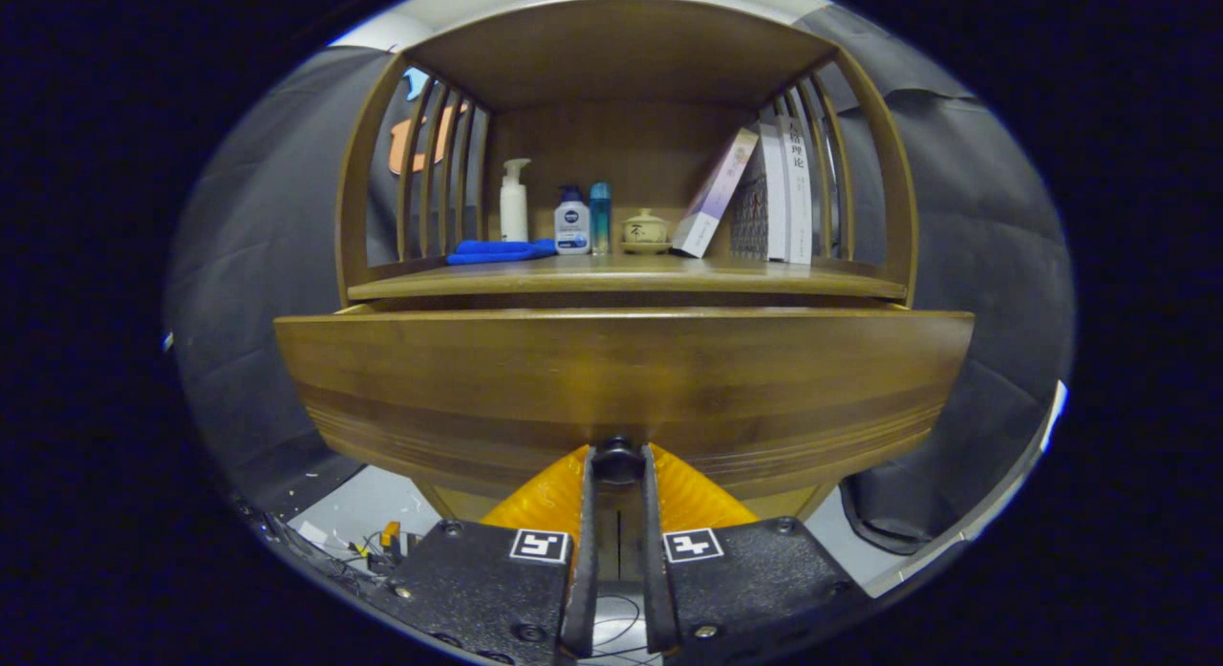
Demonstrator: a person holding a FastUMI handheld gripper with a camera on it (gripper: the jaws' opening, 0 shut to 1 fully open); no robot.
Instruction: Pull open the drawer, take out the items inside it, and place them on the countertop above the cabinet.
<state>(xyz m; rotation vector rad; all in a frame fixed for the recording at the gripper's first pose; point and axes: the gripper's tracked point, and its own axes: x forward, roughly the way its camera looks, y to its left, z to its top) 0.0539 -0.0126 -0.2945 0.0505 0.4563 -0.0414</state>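
Drawer point(621, 379): we see its front panel alone, the inside hidden behind it | knob point(618, 459): mostly covered by the tongs point(618, 475) closed on it | books point(779, 193): spine print too small for us to tell | cabinet below drawer: hidden behind the tongs.

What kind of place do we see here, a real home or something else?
Probably a staged booth, not a home: black cloth hangs behind a wooden cabinet whose shelf holds bottles and books. The gripper is shut on the knob of the drawer.
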